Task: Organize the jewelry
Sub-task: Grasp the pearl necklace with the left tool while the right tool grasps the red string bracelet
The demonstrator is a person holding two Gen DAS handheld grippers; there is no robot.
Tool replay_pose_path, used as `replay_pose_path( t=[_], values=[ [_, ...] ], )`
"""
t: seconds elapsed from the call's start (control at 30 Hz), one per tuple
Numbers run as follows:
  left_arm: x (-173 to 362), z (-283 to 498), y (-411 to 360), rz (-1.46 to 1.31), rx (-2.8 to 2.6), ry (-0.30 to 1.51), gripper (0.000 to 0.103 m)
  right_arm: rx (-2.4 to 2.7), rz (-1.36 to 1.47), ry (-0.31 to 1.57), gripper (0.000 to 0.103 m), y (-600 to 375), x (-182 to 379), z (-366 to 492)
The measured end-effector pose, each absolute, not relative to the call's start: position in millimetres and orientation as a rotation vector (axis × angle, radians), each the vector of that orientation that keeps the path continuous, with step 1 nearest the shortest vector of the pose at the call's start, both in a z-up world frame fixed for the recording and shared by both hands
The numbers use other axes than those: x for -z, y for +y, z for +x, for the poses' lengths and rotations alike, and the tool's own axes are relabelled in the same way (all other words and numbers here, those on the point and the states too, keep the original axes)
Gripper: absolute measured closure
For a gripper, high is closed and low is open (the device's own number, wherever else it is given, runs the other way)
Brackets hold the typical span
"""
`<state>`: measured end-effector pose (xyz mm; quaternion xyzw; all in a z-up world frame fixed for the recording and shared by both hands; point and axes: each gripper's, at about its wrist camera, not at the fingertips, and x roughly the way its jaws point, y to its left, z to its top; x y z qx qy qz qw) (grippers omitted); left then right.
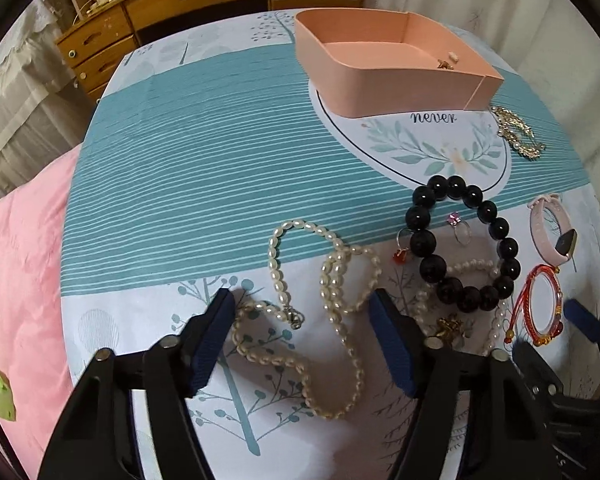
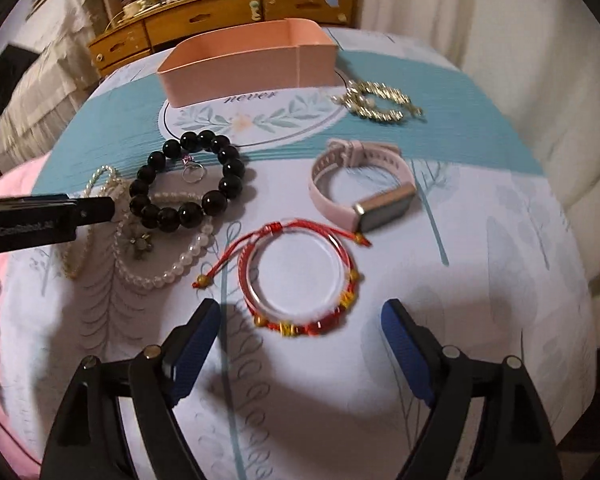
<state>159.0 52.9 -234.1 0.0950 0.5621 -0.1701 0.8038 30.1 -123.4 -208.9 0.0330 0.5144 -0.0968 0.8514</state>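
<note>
Pearl necklace (image 1: 332, 320) between spread left gripper (image 1: 306, 340) fingers, red bracelet (image 2: 300, 280) just ahead of spread right gripper (image 2: 302, 344)

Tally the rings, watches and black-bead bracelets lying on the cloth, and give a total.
Rings: 2, the pink-stone ring and the red-stone ring
Watches: 1, the pink watch
Black-bead bracelets: 1, the black-bead bracelet
Total: 4
</note>
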Motion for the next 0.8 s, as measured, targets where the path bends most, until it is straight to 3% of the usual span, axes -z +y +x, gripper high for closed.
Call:
replay_pose_path(
  t=[0.03, 0.07, 0.13, 0.17, 0.27, 0.8],
  values=[
    [232, 157, 53, 0.206, 0.372, 1.192, 0.059, 0.202, 0.068, 1.078, 0.02, -124, 209, 31],
    [230, 156, 52, 0.208, 0.379, 1.185, 0.066, 0.2, 0.067, 1.072, 0.02, -124, 208, 32],
    [229, 155, 50, 0.205, 0.387, 1.18, 0.088, 0.189, 0.06, 1.065, 0.021, -124, 208, 34],
    [229, 155, 52, 0.198, 0.386, 1.181, 0.092, 0.174, 0.05, 1.06, 0.024, -124, 208, 34],
    [228, 158, 59, 0.141, 0.39, 1.196, 0.095, 0.132, 0.021, 1.043, 0.041, -120, 206, 36],
    [209, 163, 73, 0.052, 0.382, 1.183, 0.099, 0.03, 0.107, 1.04, 0.042, -127, 182, 48]
  ],
)
